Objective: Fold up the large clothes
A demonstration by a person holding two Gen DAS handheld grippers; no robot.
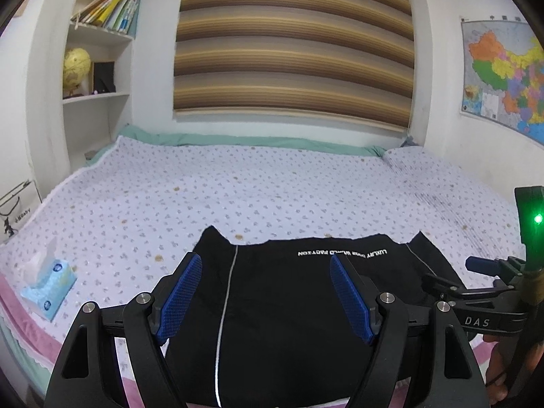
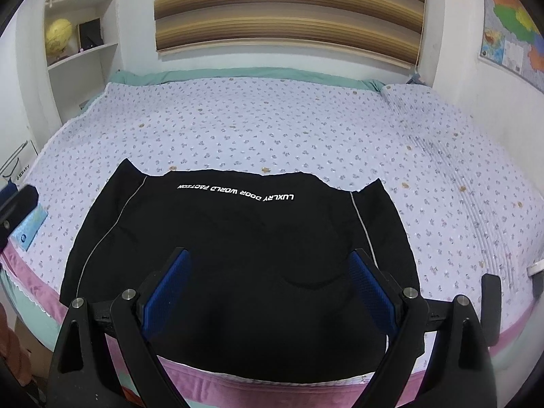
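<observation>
The black garment with white piping [image 2: 238, 255] lies flat at the near edge of the bed with the flower-print quilt [image 2: 272, 129]. To its left on the quilt sits a pale blue tissue pack [image 1: 47, 285]. Behind the bed hangs a brown striped blind [image 1: 292, 40], with white wall shelves [image 1: 98, 98] left of it and a coloured wall map [image 1: 503, 78] to the right.

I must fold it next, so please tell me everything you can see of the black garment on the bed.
The black garment lies flat on the flowered bed cover, at its near edge. It looks like soft cloth, with a thin pale stripe down each side and white lettering near its far edge, upside down from here. Nothing grips it.
</observation>
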